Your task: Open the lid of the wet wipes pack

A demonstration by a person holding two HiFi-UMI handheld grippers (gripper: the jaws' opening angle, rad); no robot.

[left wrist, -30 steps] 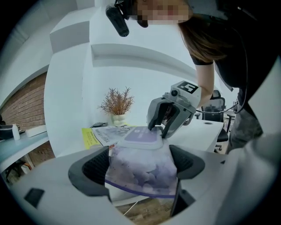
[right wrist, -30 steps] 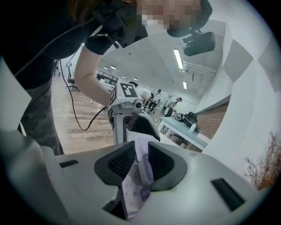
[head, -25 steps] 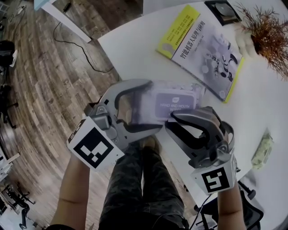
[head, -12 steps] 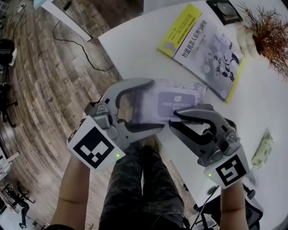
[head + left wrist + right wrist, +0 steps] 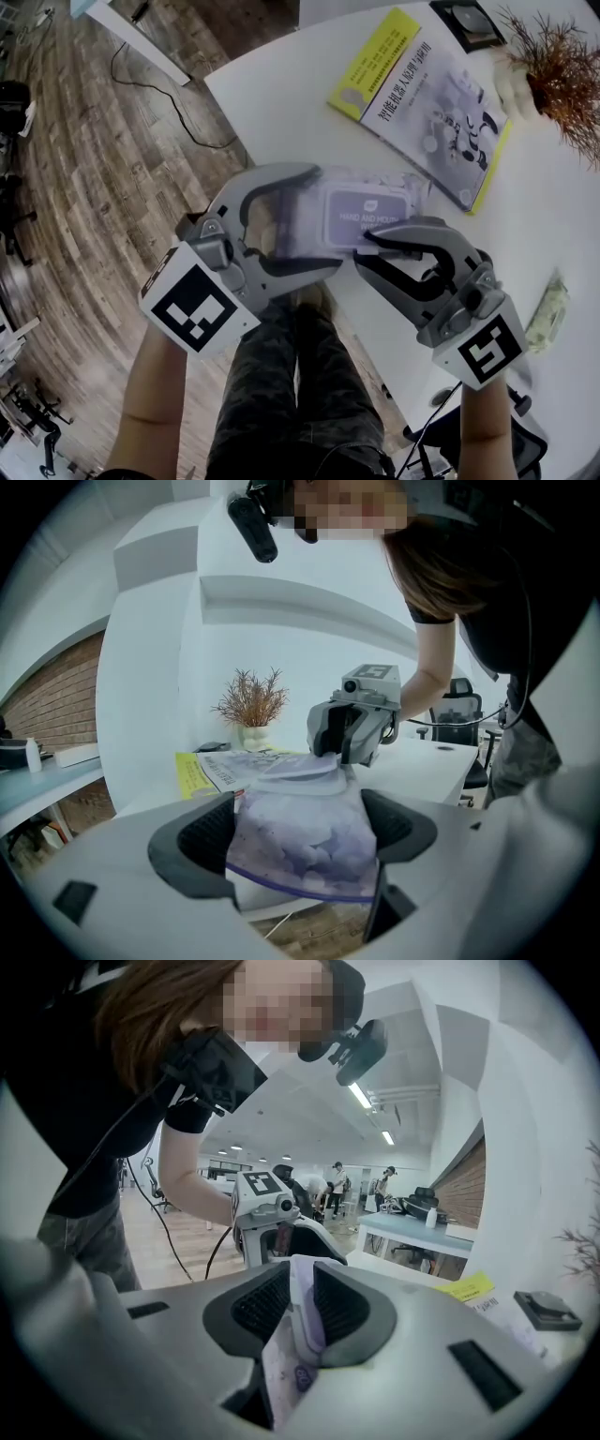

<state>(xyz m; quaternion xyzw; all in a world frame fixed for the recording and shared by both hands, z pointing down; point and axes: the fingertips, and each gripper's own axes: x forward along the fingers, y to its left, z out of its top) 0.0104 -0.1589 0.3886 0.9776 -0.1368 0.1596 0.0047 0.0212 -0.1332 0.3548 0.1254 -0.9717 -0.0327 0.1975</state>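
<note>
1. Head view: my left claw (image 5: 323, 223) is clamped across the body of the wet wipes pack (image 5: 298, 214) and holds it in the air just off the edge of the white table (image 5: 281, 103). My right claw (image 5: 364, 250) bites the near edge of the purple lid (image 5: 367, 211). The lid lies flat on the pack, so I judge the peel has not begun. Only this view shows the surroundings: the book (image 5: 422, 103) and the plant (image 5: 558, 70) sit well apart, so nothing is in the way of a lift.

2. Left gripper view: both pads press the pack (image 5: 305, 855) from its sides, and the soft body bulges between them. The head view hides that bulge. I should hold this claw steady and squeeze no harder, since a crushed pack bends the lid (image 5: 295, 771) and makes it harder to lift. The right claw (image 5: 342, 757) shows at the far end, on the lid's rim.

3. Right gripper view: my pads stand nearly together and pinch the thin lip of the lid (image 5: 307, 1321). Some wrapper film (image 5: 281, 1372) seems to be caught alongside it, which no other view shows. If so, pulling would drag the whole pack. I would check that the bite is on the lip alone, then roll the wrist to peel upward. I cannot tell from here which side is hinged.
</note>
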